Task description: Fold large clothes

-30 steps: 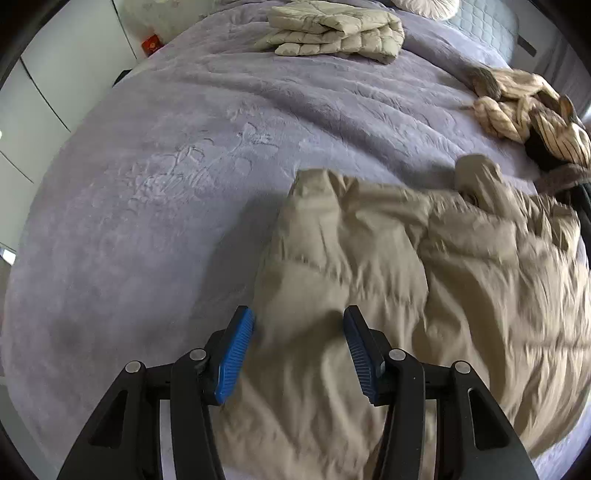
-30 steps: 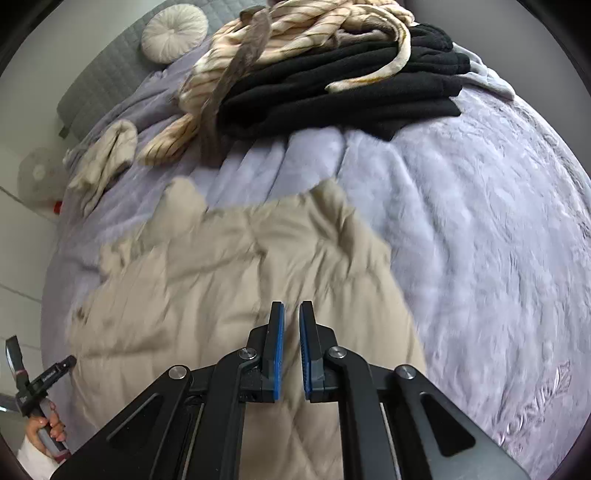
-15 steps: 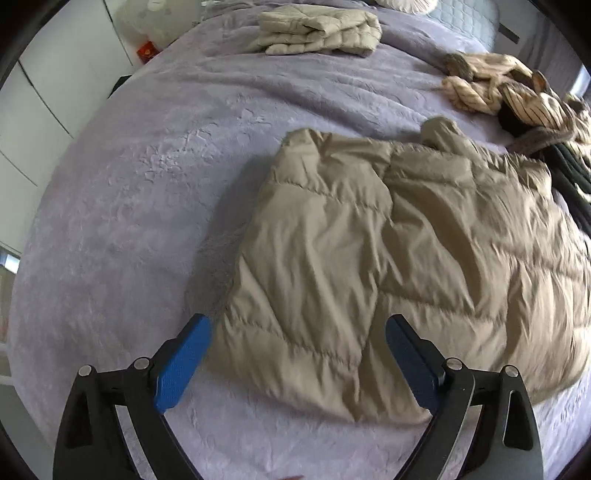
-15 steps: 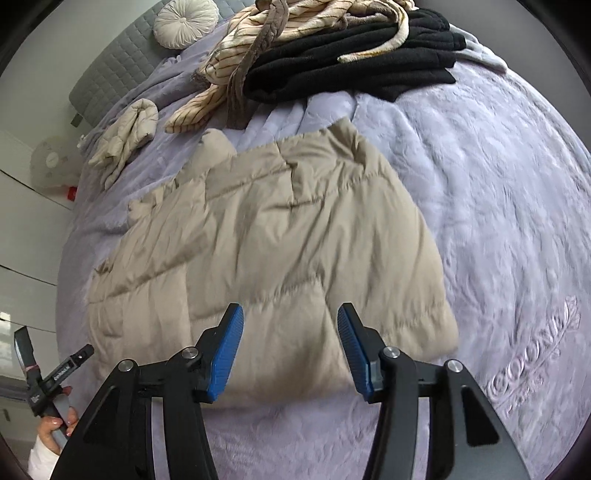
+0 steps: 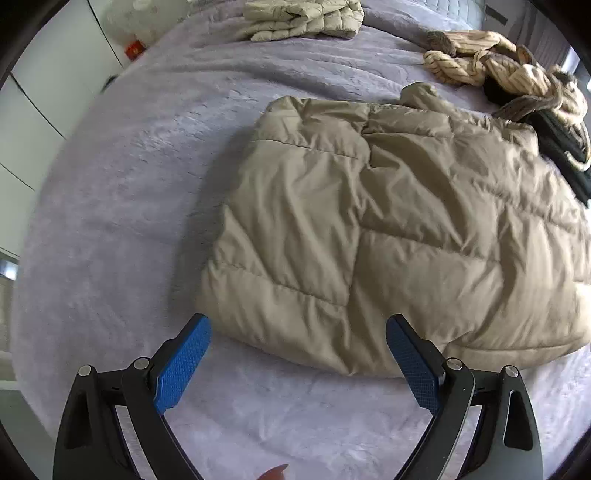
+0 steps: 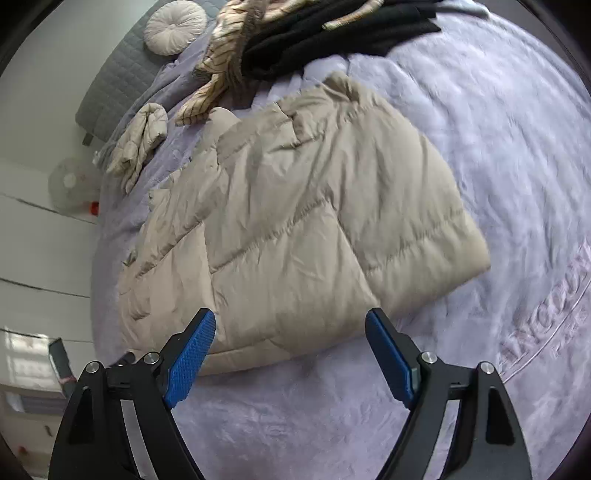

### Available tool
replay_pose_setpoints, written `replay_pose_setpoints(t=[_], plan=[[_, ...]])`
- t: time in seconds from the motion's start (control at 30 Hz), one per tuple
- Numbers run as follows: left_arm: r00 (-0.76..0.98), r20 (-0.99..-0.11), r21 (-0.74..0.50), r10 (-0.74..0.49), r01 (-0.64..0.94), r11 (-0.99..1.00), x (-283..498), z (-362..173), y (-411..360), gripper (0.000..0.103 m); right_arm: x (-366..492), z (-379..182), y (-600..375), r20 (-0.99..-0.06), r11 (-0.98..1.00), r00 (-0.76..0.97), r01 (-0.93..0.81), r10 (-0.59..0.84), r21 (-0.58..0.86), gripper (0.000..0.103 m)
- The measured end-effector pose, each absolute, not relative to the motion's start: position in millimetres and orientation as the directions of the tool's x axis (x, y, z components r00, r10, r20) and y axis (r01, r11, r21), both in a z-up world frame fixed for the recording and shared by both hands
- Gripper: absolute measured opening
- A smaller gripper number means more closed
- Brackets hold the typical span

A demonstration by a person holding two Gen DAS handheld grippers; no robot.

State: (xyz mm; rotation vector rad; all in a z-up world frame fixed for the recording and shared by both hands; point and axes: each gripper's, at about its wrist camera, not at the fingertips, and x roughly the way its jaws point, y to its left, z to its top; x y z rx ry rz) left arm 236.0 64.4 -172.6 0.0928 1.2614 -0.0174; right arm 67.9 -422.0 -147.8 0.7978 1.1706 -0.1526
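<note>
A beige quilted puffer jacket (image 5: 369, 229) lies folded over on the lilac bedspread (image 5: 129, 184); the right wrist view shows the same jacket (image 6: 295, 221) from its other end. My left gripper (image 5: 297, 332) stands wide open above the jacket's near hem, its blue pads clear of the cloth. My right gripper (image 6: 290, 326) hangs above the near edge of the jacket, its jaws still opening, with nothing pressed between the pads.
A folded beige jacket (image 5: 303, 18) lies at the far end of the bed. A striped cream garment (image 5: 498, 62) and black clothes (image 6: 332, 33) are heaped near the headboard. A round cushion (image 6: 173, 26) and a white fan (image 6: 72, 184) sit beyond the bed.
Both grippers let go of the jacket and opened wide. Both drew back toward the near edge of the bed, so the whole jacket now shows lying flat.
</note>
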Motion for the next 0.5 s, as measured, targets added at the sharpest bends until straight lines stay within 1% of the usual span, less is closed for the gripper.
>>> replay_pose_setpoints(t=[0.03,0.07,0.2,0.27,0.4,0.5], plan=[[0.307,-0.950,0.071,0.049,0.059,0.996,234.4,-173.3,64.4,0.096,66.2,-149.8,-421.7,-0.860,0.714,0.415,0.502,0.297,0.488,0.102],[0.306,-0.951,0.072,0.052,0.055,0.996,233.4,-174.2,65.6,0.096,64.3,-151.2,-421.6,-0.854,0.704,0.424,0.504,0.302,0.500,0.103],[0.272,-0.962,0.041,0.026,0.052,0.998,230.6,-182.9,70.7,0.096,61.5,-156.4,-421.0,-0.831,0.669,0.440,0.508,0.341,0.543,0.103],[0.239,-0.971,-0.009,-0.024,0.063,0.998,228.4,-188.2,72.6,0.096,59.5,-160.5,-419.7,-0.826,0.656,0.437,0.512,0.357,0.554,0.103],[0.201,-0.966,-0.159,-0.163,0.038,0.987,222.3,-194.4,80.3,0.096,56.9,-171.7,-418.8,-0.813,0.620,0.428,0.529,0.396,0.580,0.103],[0.180,-0.941,-0.297,-0.287,-0.030,0.954,221.1,-202.4,92.9,0.096,53.7,-185.1,-420.8,-0.782,0.562,0.414,0.545,0.466,0.623,0.103]])
